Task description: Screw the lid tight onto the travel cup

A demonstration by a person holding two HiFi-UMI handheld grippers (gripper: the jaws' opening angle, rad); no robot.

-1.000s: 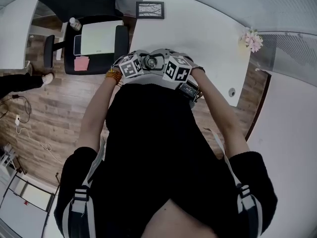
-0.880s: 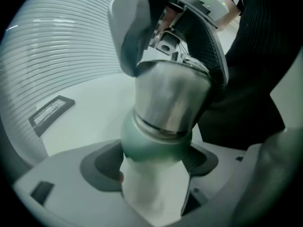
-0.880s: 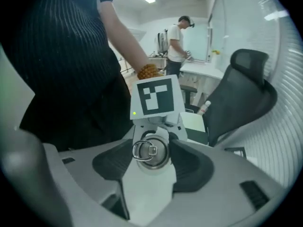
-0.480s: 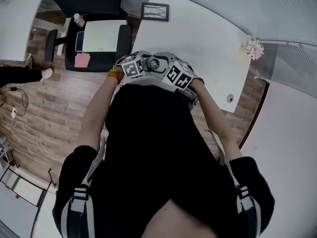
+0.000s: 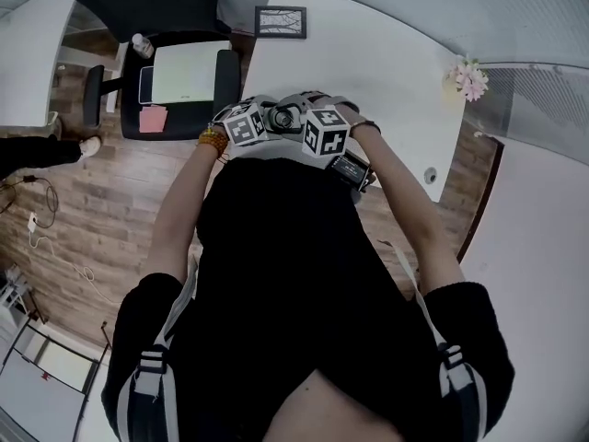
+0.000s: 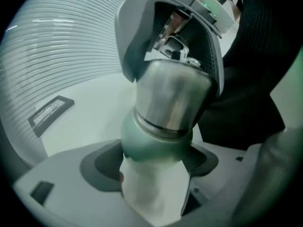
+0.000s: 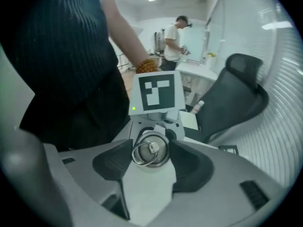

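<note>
Seen from the head view, the green travel cup (image 6: 142,143) with its brushed-steel, ring-topped lid (image 6: 173,93) is almost wholly hidden between the two marker cubes (image 5: 327,132), above the near edge of the white table (image 5: 368,72). Its inside cannot be seen. The left gripper (image 6: 154,164) clamps the cup's green body, and the right gripper (image 7: 151,149), its jaws having just been closing, pinches the lid between them.
</note>
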